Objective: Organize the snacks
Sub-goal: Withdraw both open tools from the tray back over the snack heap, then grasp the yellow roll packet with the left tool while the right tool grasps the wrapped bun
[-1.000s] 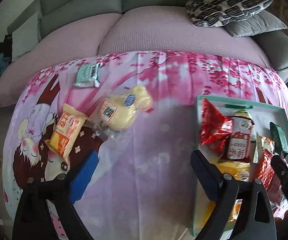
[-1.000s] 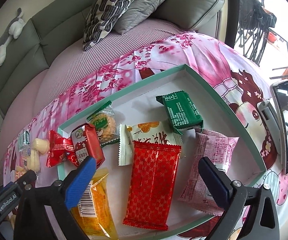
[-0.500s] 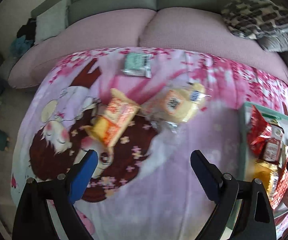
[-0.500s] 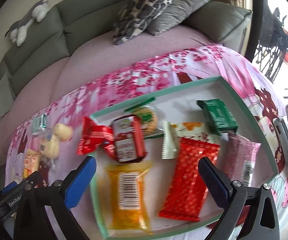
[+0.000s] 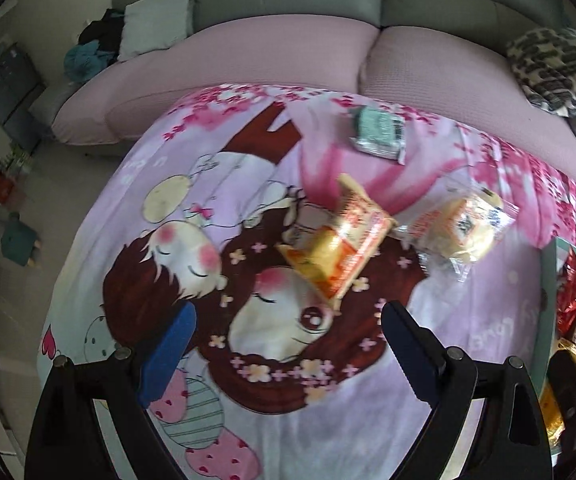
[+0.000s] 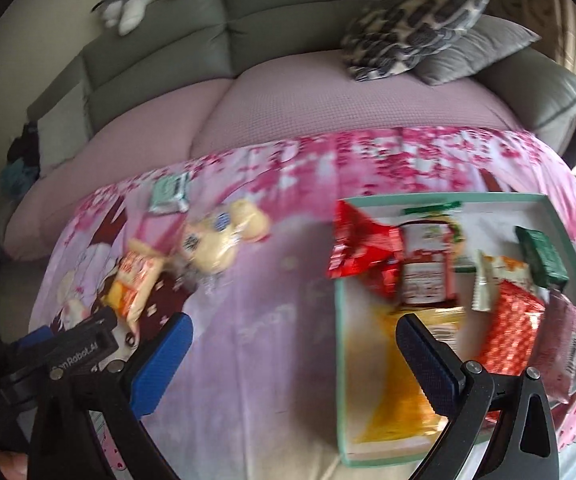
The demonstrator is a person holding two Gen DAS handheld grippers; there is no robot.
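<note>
Left wrist view: left tongs [image 5: 288,344] gape wide, empty, over crinkly orange packet [image 5: 338,242].
Right tongs [image 6: 294,356]: spread wide, empty; glossy wrappers fill rectangular tray [image 6: 342,360].

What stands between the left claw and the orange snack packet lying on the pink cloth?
Nothing visible does. The left claw is open, and only bare printed cloth lies between it and the orange snack packet. The clear bag of yellow buns lies beside the packet, toward the tray, not in the way.
</note>
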